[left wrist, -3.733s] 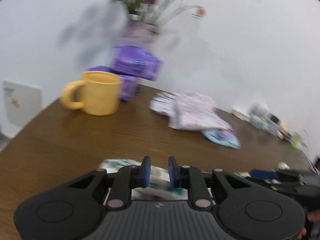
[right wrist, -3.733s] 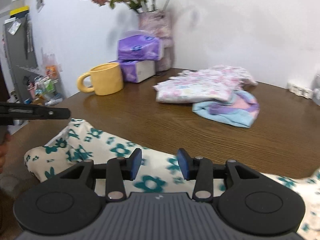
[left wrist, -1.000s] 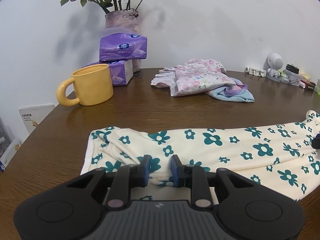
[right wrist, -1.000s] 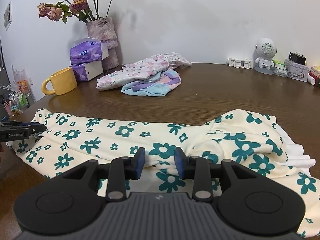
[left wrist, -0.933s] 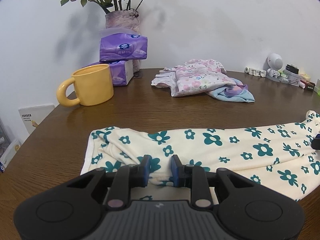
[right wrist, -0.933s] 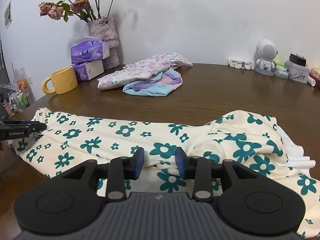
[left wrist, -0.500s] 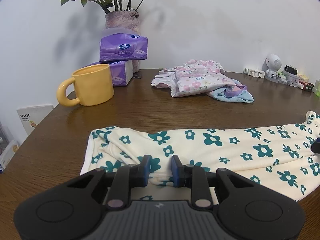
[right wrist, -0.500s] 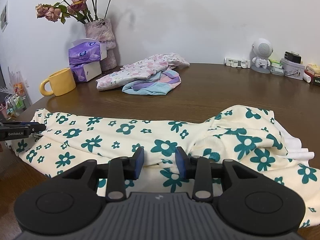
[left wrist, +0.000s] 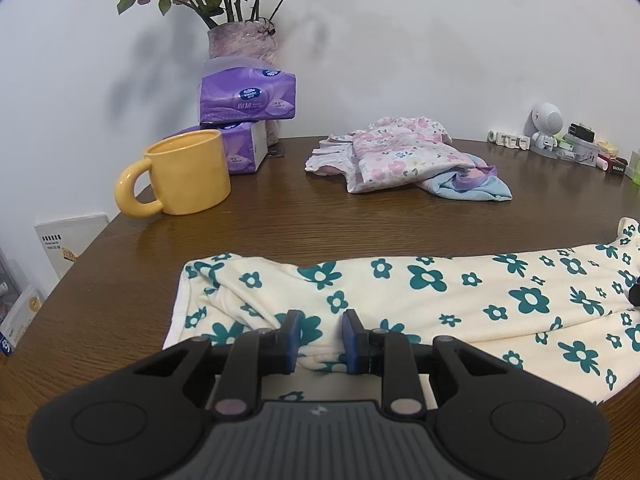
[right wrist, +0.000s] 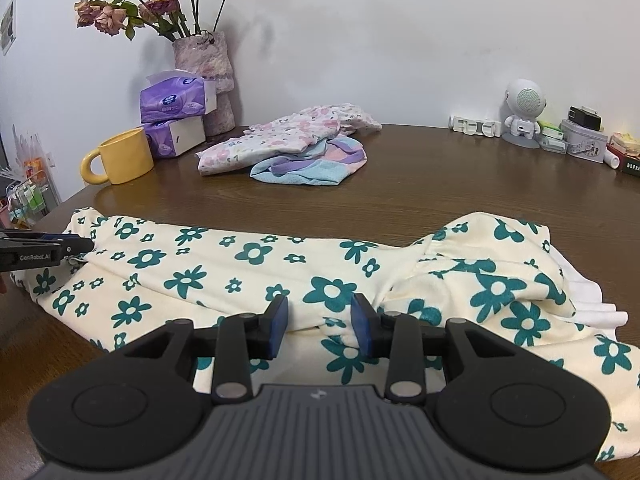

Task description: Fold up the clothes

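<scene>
Now the cream flowered pants [left wrist: 440,292] lay stretched out long and flat across the brown table [left wrist: 320,220], near its front edge. A few seconds before, they were still bunched up and both hands were moving fast. In the last second almost nothing moved. The left gripper [left wrist: 320,338] pinched a fold of cloth at the left end of the pants, and the right gripper [right wrist: 320,320] pinched a puffy fold nearer the right end, where the cloth was still lumpy. So the spreading-out part looked done, and I think the next job was to fold one end over the other. The yellow mug [left wrist: 188,176] and the pile of pink and blue clothes [left wrist: 400,156] sat well apart, farther back.
</scene>
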A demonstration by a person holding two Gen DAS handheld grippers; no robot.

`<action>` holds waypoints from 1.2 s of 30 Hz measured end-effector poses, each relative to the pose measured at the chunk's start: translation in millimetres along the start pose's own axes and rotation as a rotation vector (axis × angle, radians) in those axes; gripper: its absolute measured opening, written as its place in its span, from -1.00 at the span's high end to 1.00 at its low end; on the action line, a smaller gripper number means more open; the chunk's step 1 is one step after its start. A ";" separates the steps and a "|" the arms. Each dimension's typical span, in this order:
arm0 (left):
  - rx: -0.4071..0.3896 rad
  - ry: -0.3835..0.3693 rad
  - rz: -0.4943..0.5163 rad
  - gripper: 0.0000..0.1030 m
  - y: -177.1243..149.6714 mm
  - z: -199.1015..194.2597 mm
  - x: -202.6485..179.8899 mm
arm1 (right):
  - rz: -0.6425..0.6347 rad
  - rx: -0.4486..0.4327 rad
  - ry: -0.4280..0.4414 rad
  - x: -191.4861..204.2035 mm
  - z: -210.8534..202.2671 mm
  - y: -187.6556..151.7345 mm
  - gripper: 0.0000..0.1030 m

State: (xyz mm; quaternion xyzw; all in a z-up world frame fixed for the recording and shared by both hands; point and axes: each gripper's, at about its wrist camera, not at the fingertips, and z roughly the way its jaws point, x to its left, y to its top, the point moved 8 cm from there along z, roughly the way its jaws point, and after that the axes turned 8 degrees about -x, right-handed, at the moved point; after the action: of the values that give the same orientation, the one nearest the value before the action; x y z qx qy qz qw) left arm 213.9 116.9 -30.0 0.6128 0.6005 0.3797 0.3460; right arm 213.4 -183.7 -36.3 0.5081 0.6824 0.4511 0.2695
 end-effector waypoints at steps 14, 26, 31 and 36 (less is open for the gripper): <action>0.003 -0.040 0.003 0.55 1.9 6.4 30.9 | -0.032 0.010 0.065 26.5 10.4 3.2 0.21; 0.002 -0.127 -0.023 0.55 1.8 3.9 38.1 | -0.054 0.014 0.057 29.1 12.6 1.9 0.21; -0.003 -0.123 -0.090 0.54 2.8 -3.5 41.7 | -0.050 0.005 0.080 26.6 11.5 2.0 0.21; -0.155 -0.059 -0.145 -0.27 20.3 -48.2 41.9 | 0.045 -0.044 0.139 9.4 -4.5 19.8 0.14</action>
State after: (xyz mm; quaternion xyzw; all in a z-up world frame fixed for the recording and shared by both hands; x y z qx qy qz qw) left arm 180.7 156.4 12.7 0.5502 0.6016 0.3807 0.4364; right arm 215.5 -174.9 -15.8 0.4849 0.6779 0.5059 0.2224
